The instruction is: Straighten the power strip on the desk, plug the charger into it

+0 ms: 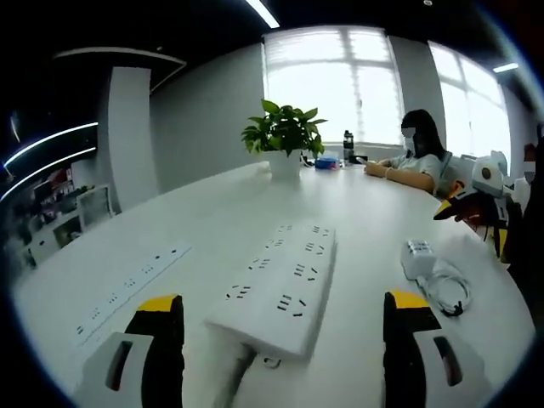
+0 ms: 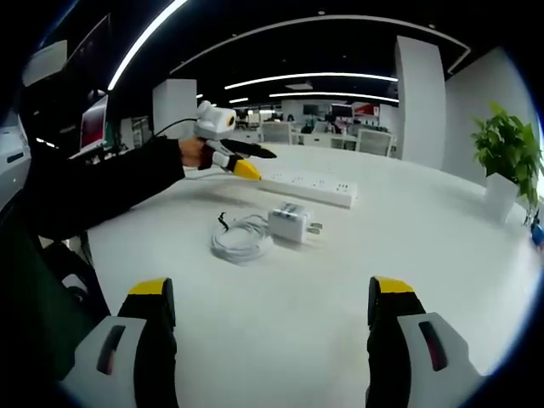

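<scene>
Power strip (image 1: pixel 276 285): lies on the bench (image 1: pixel 365 212) just ahead of the left gripper (image 1: pixel 285 340), between its wide-open, empty jaws, set slantwise, so straightening looks pending. Charger (image 2: pixel 291 223): unplugged beside its coiled cable (image 2: pixel 240 238), ahead of the right gripper (image 2: pixel 272 327), likewise spread wide and empty; plugging-in remains, as I judge
</scene>
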Available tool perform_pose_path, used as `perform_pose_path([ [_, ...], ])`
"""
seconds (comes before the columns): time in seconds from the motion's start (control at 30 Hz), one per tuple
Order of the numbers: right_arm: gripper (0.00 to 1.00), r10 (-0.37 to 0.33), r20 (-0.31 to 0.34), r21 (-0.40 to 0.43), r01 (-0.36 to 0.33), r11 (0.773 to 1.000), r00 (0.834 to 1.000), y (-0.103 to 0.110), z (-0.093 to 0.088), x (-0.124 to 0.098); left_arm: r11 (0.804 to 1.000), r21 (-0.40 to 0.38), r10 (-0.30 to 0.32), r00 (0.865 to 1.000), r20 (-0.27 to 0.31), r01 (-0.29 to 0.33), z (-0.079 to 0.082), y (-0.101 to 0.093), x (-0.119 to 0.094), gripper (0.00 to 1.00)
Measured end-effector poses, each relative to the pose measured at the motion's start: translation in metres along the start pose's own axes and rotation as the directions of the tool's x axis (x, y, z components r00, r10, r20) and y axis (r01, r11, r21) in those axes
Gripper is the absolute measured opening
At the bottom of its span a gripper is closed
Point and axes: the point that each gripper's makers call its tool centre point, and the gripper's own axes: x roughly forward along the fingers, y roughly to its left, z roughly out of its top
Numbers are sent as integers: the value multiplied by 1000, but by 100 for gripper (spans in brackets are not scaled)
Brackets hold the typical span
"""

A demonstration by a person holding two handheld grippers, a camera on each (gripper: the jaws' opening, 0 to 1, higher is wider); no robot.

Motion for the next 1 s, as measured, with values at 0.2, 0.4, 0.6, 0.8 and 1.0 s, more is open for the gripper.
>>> perform_pose_path([
  [0.2,94,3,-3,-9,-3,1000,1000,2,1,-2,999,-26,21,1000,0,-21,-2,-2,-11,99],
  [0.4,94,-6,7,-11,6,1000,1000,3,4,-6,999,-23,40,999,13,-40,-5,-7,-19,99],
  [0.6,94,5,4,-15,-5,1000,1000,9,2,-4,999,-36,40,999,-6,-40,-9,-13,-31,99],
  [0.8,94,7,6,-16,-7,1000,1000,11,3,-4,998,-39,57,998,-14,-57,-14,-16,-40,99],
  [1.0,94,6,-2,-32,-6,999,1000,12,3,-1,997,-38,68,997,-30,-69,-17,-17,-49,99],
])
